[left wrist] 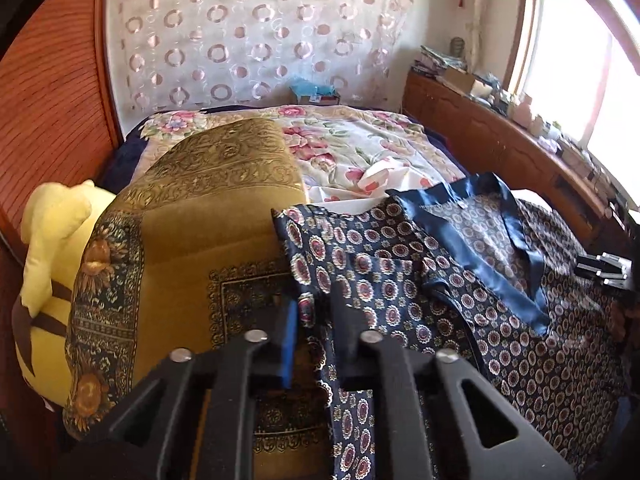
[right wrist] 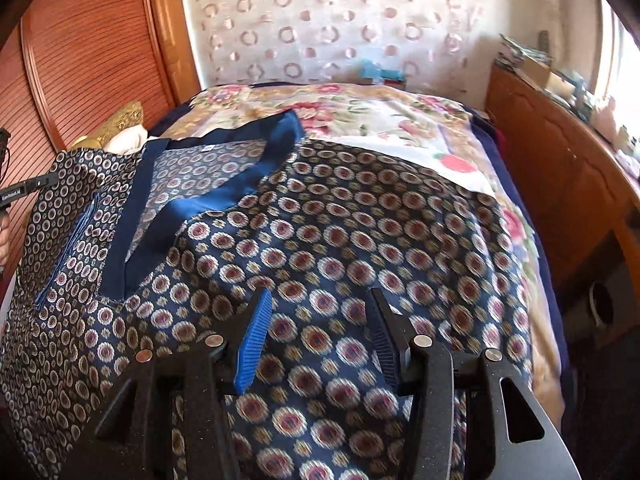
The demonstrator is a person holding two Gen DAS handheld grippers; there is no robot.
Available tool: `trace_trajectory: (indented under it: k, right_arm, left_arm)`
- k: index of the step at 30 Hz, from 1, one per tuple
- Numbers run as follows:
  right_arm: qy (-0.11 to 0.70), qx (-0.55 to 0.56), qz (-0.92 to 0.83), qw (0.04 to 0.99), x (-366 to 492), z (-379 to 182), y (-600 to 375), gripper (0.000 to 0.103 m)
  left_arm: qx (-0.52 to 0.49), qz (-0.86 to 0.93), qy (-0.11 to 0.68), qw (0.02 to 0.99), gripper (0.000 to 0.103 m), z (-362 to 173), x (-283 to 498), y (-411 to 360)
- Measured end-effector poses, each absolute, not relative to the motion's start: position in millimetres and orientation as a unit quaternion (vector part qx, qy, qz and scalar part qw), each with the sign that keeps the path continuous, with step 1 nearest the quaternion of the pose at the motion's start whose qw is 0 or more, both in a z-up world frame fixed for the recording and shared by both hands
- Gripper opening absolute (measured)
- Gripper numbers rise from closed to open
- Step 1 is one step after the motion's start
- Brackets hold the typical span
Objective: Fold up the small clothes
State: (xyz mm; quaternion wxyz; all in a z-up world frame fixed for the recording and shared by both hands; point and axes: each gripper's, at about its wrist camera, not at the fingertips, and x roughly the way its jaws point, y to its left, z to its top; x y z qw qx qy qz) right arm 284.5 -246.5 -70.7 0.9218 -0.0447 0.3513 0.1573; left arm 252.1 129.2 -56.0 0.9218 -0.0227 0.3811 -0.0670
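A navy top printed with round medallions (left wrist: 460, 292) (right wrist: 340, 240) lies spread on the bed, its plain blue V-neck band (left wrist: 484, 272) (right wrist: 224, 200) facing up. My left gripper (left wrist: 318, 320) is shut on a strip of the top's left edge, which runs up between its fingers beside the gold cushion. My right gripper (right wrist: 320, 320) hovers over the top's right half. It is open, with the cloth lying flat below the blue pads (right wrist: 254, 340) and nothing pinched. The fabric under it is blurred.
A gold patterned cushion (left wrist: 192, 232) and a yellow plush toy (left wrist: 52, 240) sit at the left of the bed. A floral sheet (left wrist: 360, 148) (right wrist: 400, 120) covers the far part. A wooden cabinet (right wrist: 560, 168) with clutter runs along the right, under a window.
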Motion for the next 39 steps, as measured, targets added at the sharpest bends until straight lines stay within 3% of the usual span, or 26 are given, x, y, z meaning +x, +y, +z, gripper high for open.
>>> trace_trajectory:
  k: [2, 11, 24, 29, 31, 32, 34, 39]
  right_arm:
    - [0.345, -0.039, 0.151, 0.925, 277, -68, -253, 0.05]
    - [0.324, -0.043, 0.126, 0.937, 248, -40, -280, 0.05]
    - [0.299, -0.046, 0.119, 0.946, 233, -40, -293, 0.05]
    - [0.31, -0.039, 0.093, 0.945, 230, -46, -319, 0.05]
    - [0.315, -0.04, 0.078, 0.945, 227, -50, -331, 0.05]
    - [0.319, -0.038, 0.07, 0.944, 226, -52, -338, 0.05]
    - [0.328, -0.029, 0.059, 0.942, 225, -55, -351, 0.05]
    - [0.355, -0.001, 0.046, 0.934, 223, -65, -377, 0.05]
  left_arm:
    - [-0.017, -0.066, 0.376, 0.924, 0.002, -52, 250, 128]
    - [-0.004, -0.007, 0.312, 0.95, 0.002, -6, 245, 156]
    - [-0.015, 0.003, 0.34, 0.94, 0.003, -15, 271, 183]
    - [-0.01, -0.029, 0.316, 0.948, 0.04, -5, 251, 160]
    - [-0.01, -0.053, 0.306, 0.951, 0.05, 0, 242, 147]
    - [-0.01, -0.068, 0.304, 0.95, 0.065, 1, 239, 140]
    - [-0.011, -0.092, 0.305, 0.948, 0.079, 2, 235, 126]
    - [-0.003, -0.133, 0.321, 0.938, 0.08, -7, 234, 80]
